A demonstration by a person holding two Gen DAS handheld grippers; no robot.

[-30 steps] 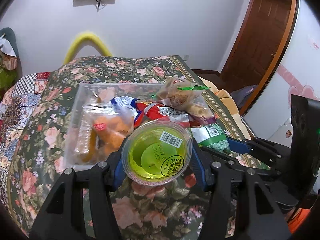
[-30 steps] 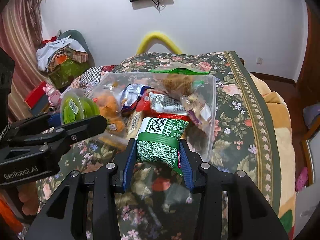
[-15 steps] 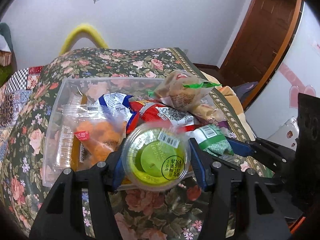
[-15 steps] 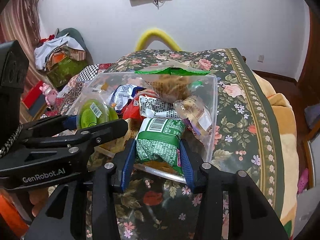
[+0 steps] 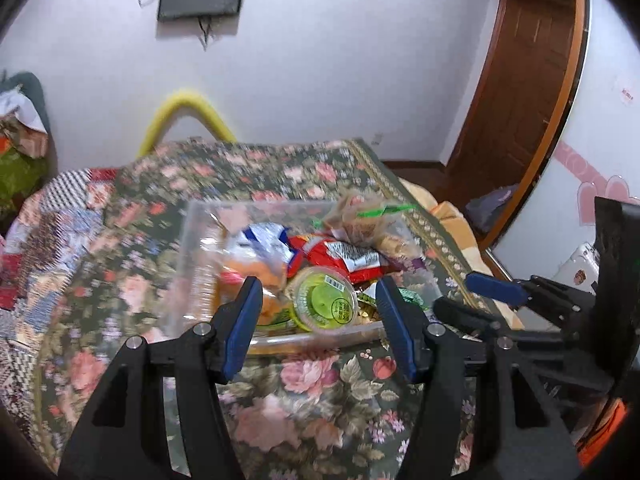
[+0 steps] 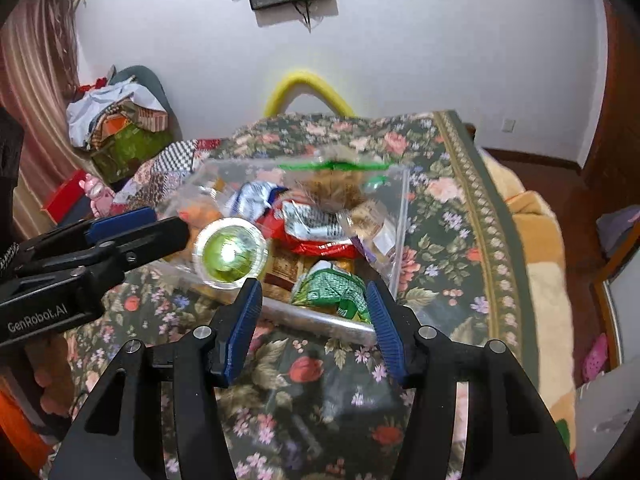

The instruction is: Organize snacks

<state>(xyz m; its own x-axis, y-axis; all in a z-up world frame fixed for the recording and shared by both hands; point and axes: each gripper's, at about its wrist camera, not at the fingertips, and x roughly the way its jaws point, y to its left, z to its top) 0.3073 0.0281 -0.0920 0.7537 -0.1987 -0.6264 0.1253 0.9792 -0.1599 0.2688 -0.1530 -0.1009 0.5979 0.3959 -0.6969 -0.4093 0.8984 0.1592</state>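
Note:
A clear plastic bin (image 5: 188,240) (image 6: 400,216) sits on the floral bedspread and holds several snack packs. The green jelly cup (image 5: 325,304) (image 6: 230,254) lies free at the bin's near side, blurred in the right wrist view. The green snack bag (image 6: 332,288) lies in the bin's near right corner; only its edge shows in the left wrist view (image 5: 410,296). My left gripper (image 5: 318,312) is open and empty, its fingers apart on either side of the cup. My right gripper (image 6: 314,312) is open and empty just in front of the green bag.
An orange snack pack (image 5: 256,276), a blue-white pack (image 5: 262,240), a red pack (image 5: 340,254) and a brown bag with a green seal (image 6: 336,184) fill the bin. The bedspread (image 6: 312,400) slopes off at right to a beige blanket (image 6: 536,240). A yellow hoop (image 6: 308,88) stands behind.
Both grippers opened. The jelly cup left the left gripper and the green bag left the right gripper, both dropping into the bin. Both grippers pulled back.

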